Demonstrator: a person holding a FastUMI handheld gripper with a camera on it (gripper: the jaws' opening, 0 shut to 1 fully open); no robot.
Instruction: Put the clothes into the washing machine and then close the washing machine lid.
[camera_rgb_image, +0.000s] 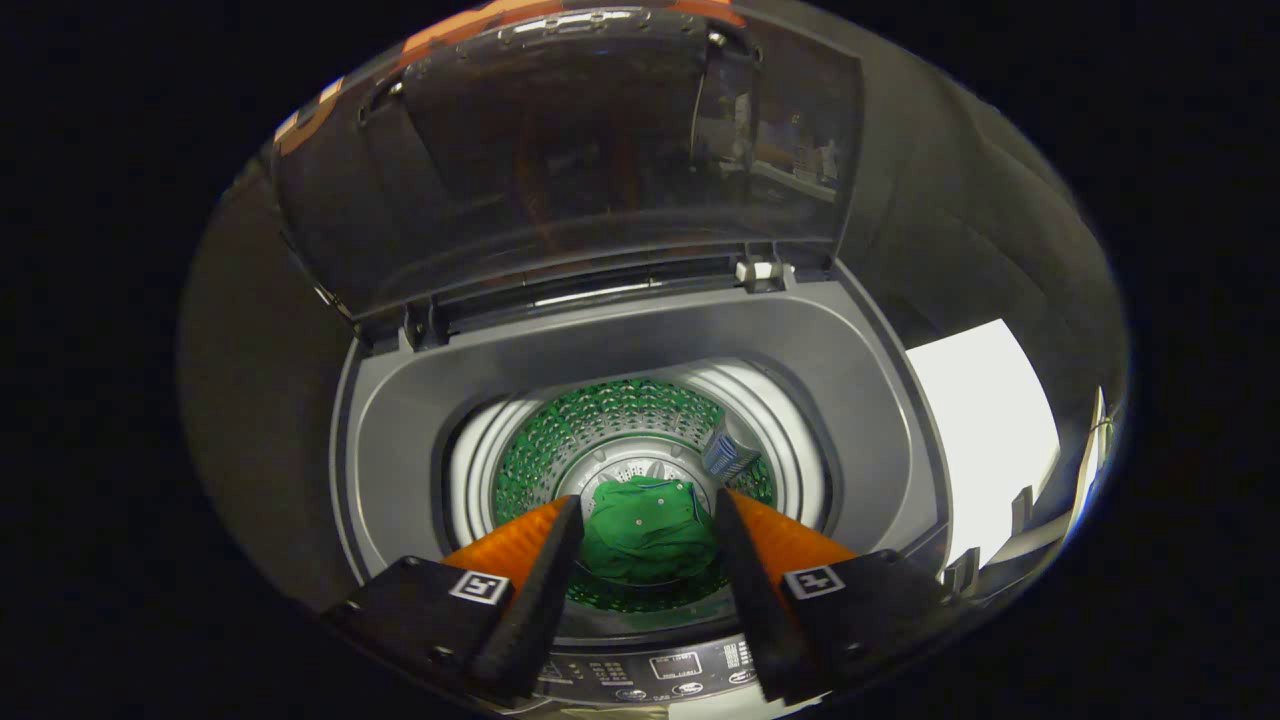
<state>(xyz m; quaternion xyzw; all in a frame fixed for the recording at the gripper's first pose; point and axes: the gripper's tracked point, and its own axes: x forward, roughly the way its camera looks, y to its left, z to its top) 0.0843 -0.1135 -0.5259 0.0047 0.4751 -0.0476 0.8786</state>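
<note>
A grey top-loading washing machine (870, 400) stands just ahead of me with its tinted lid (560, 160) raised upright behind the opening. A green garment (645, 535) lies bunched at the bottom of the perforated drum (600, 425). My gripper (645, 515) hovers above the drum's mouth, open, with nothing between its fingers. The garment lies far below the gap between the fingertips.
The machine's control panel (650, 672) runs along its front edge under the fingers. A small grey lint filter (728, 452) hangs on the drum wall to the right. A white surface (985, 430) lies to the right of the machine.
</note>
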